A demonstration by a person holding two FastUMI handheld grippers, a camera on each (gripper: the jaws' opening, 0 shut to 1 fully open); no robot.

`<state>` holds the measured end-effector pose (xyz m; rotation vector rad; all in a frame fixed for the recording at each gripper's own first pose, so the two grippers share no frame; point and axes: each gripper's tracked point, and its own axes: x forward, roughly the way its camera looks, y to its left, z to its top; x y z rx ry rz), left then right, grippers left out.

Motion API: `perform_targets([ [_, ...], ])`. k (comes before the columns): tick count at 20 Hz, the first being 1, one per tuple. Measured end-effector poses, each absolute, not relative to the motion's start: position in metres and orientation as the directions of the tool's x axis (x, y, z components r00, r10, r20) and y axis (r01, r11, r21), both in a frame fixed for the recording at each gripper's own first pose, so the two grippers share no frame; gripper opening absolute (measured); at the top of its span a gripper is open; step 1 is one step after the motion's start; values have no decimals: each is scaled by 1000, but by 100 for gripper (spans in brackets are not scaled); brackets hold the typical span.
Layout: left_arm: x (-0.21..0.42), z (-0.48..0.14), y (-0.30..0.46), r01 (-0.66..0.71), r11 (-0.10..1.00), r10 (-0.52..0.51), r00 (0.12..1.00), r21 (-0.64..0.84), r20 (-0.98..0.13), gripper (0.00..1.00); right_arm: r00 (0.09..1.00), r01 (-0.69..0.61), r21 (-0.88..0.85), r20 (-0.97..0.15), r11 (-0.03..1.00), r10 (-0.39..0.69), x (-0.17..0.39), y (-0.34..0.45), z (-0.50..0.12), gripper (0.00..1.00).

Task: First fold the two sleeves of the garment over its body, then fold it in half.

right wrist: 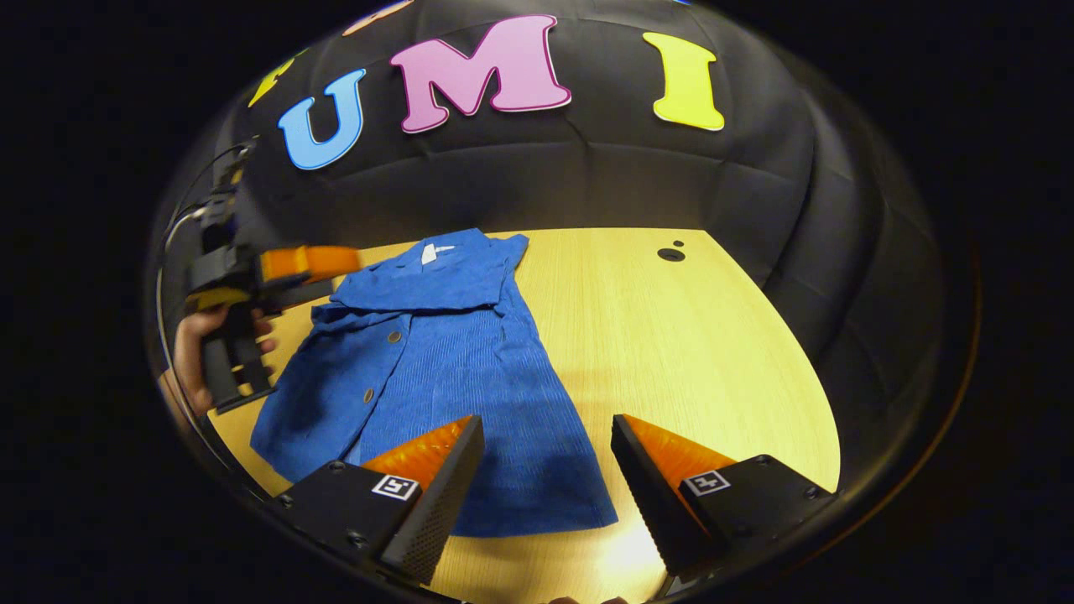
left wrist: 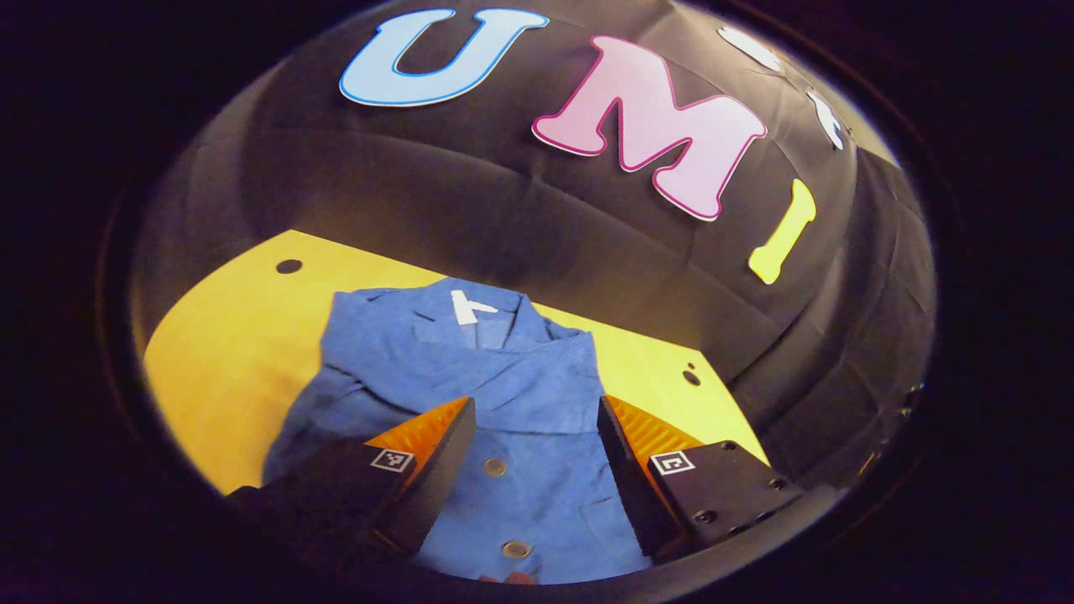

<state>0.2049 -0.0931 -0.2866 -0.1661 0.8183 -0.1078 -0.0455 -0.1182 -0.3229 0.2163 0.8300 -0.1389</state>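
Garment (right wrist: pixel 436 361), one, lies on table (right wrist: pixel 688 335); left claw (left wrist: pixel 537 457), right claw (right wrist: pixel 547 478) gape.

Matt ribbed cloth garment (right wrist: pixel 453 377) (shiny metal buttons) on smooth wood-grain table (right wrist: pixel 688 352)

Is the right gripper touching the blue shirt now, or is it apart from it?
Cannot tell. In the right gripper view the right gripper is open above the hem of the blue shirt, but no clear gap or contact appears.
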Motion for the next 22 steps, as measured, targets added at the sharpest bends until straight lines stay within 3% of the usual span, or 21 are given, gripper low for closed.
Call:
perform_targets([
  [5,54,-301,-3,-35,998,-28,512,-54,-859,82,552,264,119,-832,957,-48,-76,-118,-354,98],
  [6,33,-308,15,-48,999,5,473,-20,-881,85,528,284,130,-848,950,-42,-81,-115,-360,99],
  [8,6,-320,40,-59,998,52,409,30,-911,82,499,323,137,-866,937,-45,-87,-115,-366,99],
  [12,-6,-348,48,-32,998,68,288,62,-955,85,413,353,115,-909,929,-44,-95,-113,-391,99],
  [18,-8,-352,42,16,998,60,252,66,-966,82,389,342,118,-921,932,-26,-98,-105,-399,99],
  [20,-7,-358,34,26,998,53,252,62,-966,66,387,327,100,-921,940,-37,-97,-105,-400,99],
  [22,-5,-358,30,16,998,48,261,54,-964,60,375,300,47,-924,953,-73,-98,-108,-405,94],
])
